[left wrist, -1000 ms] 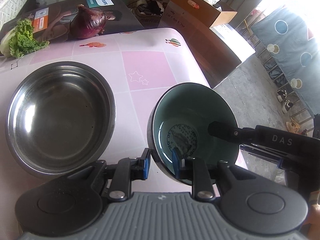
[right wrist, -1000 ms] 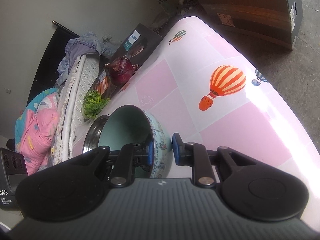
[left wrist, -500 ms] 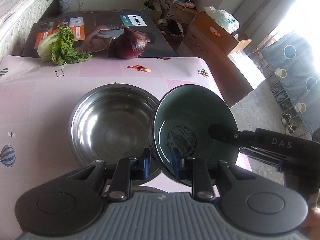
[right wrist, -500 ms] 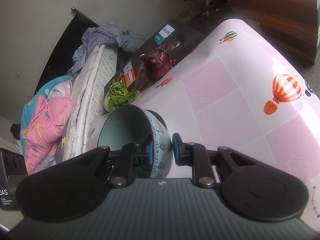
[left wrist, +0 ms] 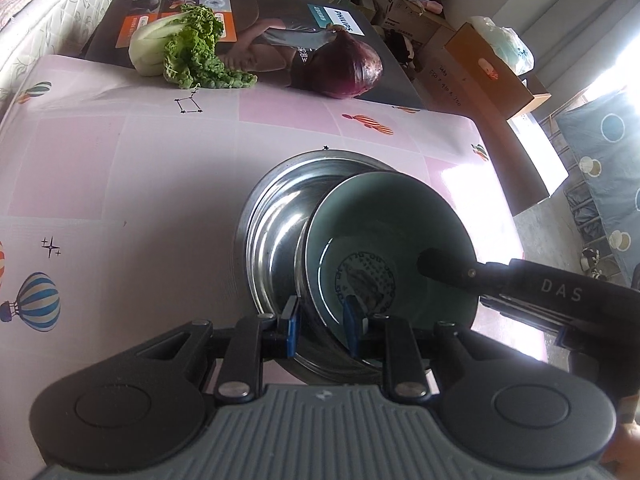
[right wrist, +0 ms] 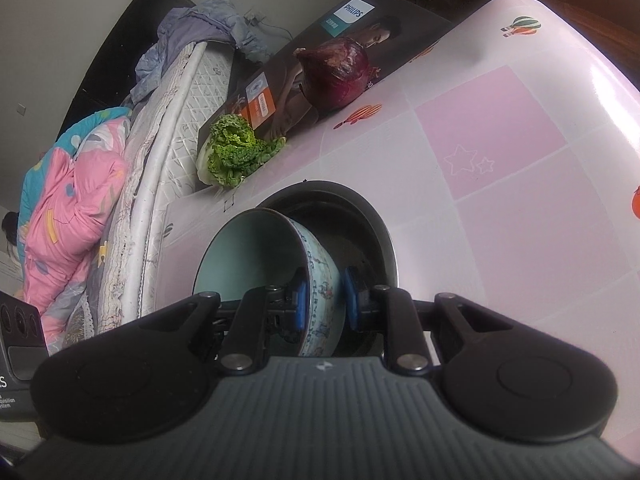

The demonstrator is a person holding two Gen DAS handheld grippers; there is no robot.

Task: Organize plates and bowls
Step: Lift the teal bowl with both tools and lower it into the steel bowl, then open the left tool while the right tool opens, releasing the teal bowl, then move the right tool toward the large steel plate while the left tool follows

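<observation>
A teal ceramic bowl [left wrist: 392, 240] with a painted blue-and-white outside [right wrist: 320, 280] is held tilted above a steel bowl [left wrist: 280, 208] that stands on the pink table. My left gripper [left wrist: 320, 326] is shut on the ceramic bowl's near rim. My right gripper [right wrist: 323, 300] is shut on the opposite rim wall; its finger shows in the left wrist view [left wrist: 448, 266]. The steel bowl also shows in the right wrist view [right wrist: 372, 224], below and behind the ceramic bowl.
A green cabbage [left wrist: 180, 48] and a red onion [left wrist: 344, 68] lie at the table's far edge by a dark Philips box [left wrist: 260, 28]. A mattress [right wrist: 160, 152] runs along one side. Cardboard boxes [left wrist: 492, 68] stand past the table's corner [left wrist: 472, 128].
Both grippers have carried the ceramic bowl sideways from beside the steel bowl to over it, and lower. Both grips are unchanged.
</observation>
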